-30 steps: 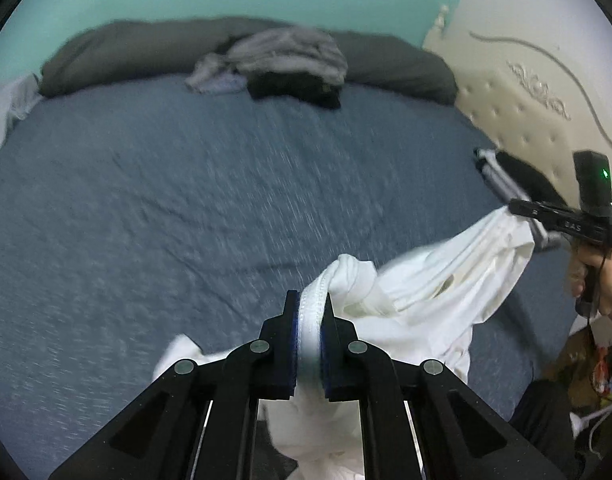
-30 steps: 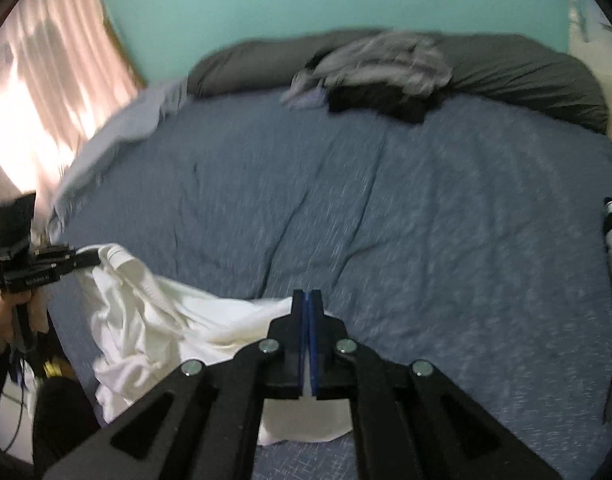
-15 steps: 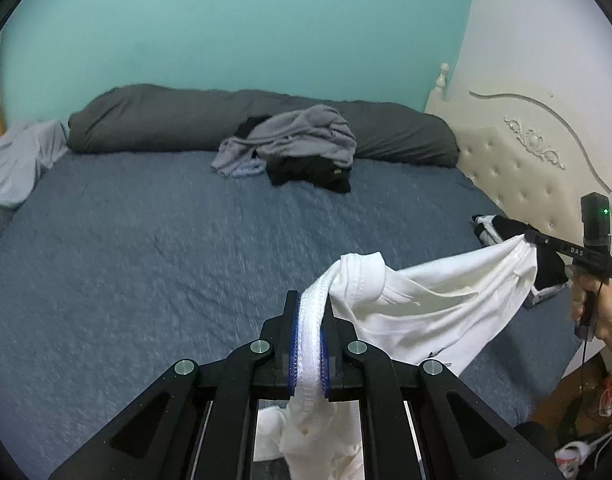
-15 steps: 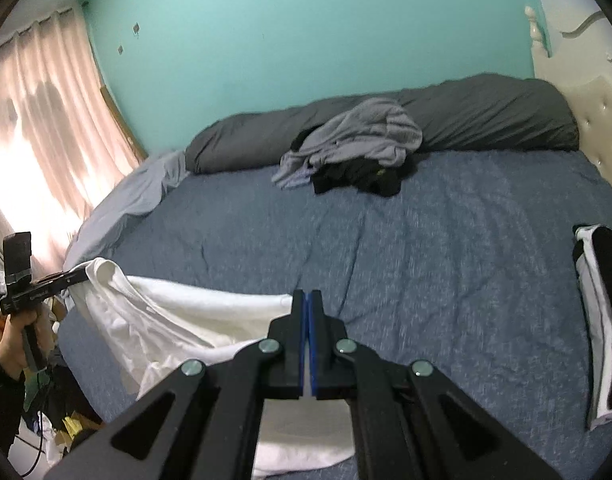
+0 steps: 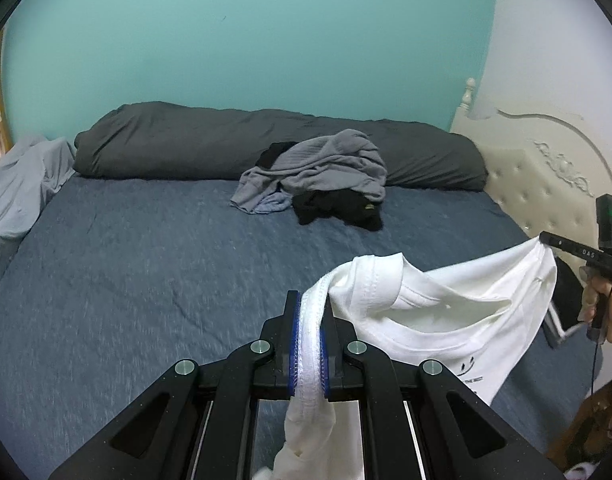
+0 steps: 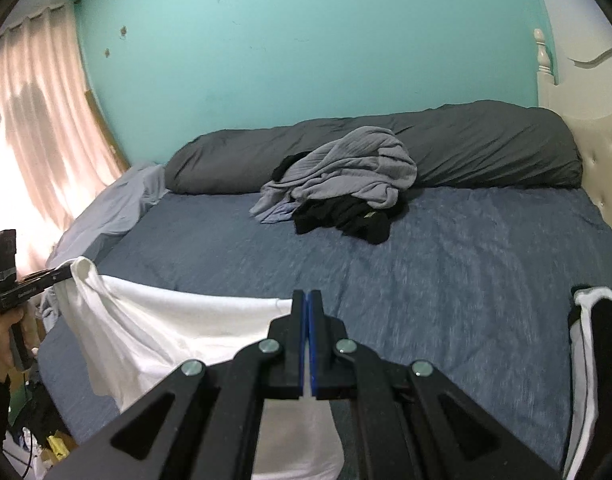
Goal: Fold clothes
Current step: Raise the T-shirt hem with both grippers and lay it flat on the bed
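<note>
White shirt (image 5: pixel 457 312), blue-heathered bedspread (image 5: pixel 146 264), teal wall (image 5: pixel 266 40).

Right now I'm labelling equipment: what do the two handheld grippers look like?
Both the left gripper and right gripper are matte black linkages with silver rivets and blue finger pads. Each pistol-grip handle carries a black box; the right's shows a green light, white markings and a thin cable.

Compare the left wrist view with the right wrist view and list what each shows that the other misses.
Left wrist only: the left gripper shut on a thick seam of the white T-shirt, and the shirt's small print.

Right wrist only: the pink curtain and a black-and-white garment at the right edge.

Both: the shirt held between both grippers, blue bed, grey bolster, and the unfolded grey and black pile.
</note>
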Tool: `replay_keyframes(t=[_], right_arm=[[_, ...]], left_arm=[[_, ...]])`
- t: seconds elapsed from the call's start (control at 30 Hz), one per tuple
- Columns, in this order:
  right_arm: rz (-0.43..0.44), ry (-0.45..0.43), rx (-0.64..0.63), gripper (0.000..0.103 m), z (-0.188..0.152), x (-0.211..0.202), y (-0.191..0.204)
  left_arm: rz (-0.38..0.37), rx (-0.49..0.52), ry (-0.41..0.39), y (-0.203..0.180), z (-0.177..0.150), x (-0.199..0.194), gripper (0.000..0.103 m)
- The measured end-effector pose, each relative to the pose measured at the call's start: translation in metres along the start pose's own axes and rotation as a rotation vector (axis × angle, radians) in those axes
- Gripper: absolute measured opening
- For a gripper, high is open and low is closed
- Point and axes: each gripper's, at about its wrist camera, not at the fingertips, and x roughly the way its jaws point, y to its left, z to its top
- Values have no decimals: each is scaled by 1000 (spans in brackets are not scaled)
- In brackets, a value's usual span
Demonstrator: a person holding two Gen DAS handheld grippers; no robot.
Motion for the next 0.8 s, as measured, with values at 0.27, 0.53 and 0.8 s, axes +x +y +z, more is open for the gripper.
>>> replay_keyframes(t=[0.27,0.53,0.8], right_arm=[[-41,89,28,1,29,126,-33],[-94,177,31,1,14,233,-63],[-122,275,79,1,-25,291,-89]], left_arm=[[30,-18,70,33,23,108,8],[50,-92,147,73,17,213,8],[26,-118,234,83,4,295,8]])
